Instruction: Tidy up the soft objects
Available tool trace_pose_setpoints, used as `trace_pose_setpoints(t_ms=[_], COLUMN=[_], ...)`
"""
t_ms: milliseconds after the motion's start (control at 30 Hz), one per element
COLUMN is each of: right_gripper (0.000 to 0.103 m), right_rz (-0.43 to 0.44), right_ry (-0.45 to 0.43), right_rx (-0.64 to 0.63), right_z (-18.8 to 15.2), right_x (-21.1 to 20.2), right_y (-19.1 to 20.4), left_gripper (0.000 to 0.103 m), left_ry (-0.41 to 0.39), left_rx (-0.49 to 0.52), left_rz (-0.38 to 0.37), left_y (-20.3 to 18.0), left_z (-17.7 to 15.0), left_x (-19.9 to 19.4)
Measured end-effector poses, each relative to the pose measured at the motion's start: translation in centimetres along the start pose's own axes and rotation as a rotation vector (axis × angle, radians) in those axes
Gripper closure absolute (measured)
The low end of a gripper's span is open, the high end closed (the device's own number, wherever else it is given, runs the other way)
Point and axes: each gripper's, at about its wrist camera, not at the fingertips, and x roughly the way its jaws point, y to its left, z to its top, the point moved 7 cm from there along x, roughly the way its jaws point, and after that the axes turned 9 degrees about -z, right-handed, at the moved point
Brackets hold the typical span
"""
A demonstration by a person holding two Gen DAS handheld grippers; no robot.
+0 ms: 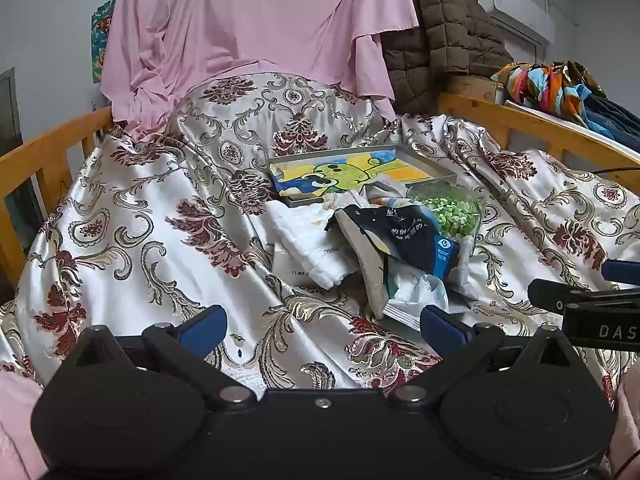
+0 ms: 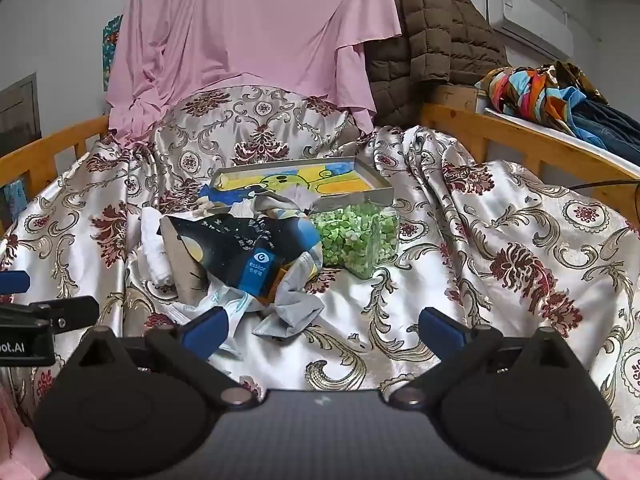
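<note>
Left wrist view: pile of soft things (image 1: 384, 240) on the bed cover (image 1: 140, 220), ahead, slightly right.
Nearer arm: right gripper (image 2: 324, 328), pile (image 2: 240, 256) ahead-left, its edge touching the left finger.
Left gripper (image 1: 324, 326): spread wide, empty.
Right gripper: likewise, holding nothing.

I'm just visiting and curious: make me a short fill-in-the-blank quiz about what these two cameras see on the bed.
1. The clear box beside the pile holds small ____ pieces.
2. The large sheet draped behind the bed is ____.
3. Both the left claw and the right claw are wide ____ and hold nothing.
4. The shallow tray carries a cartoon ____.

Missing words: green; pink; open; picture
</note>
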Motion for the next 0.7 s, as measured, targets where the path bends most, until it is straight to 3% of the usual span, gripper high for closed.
trace_pose_setpoints(t_ms=[700], right_gripper=[0.000], right_rz=[0.004], right_ry=[0.005], right_rx=[0.006], right_z=[-0.07], right_x=[-0.02], right_y=[0.09], left_gripper=[0.001], left_ry=[0.007], left_rx=[-0.001], left_rz=[-0.003], left_y=[0.00], left_z=[-0.04], left_x=[0.01])
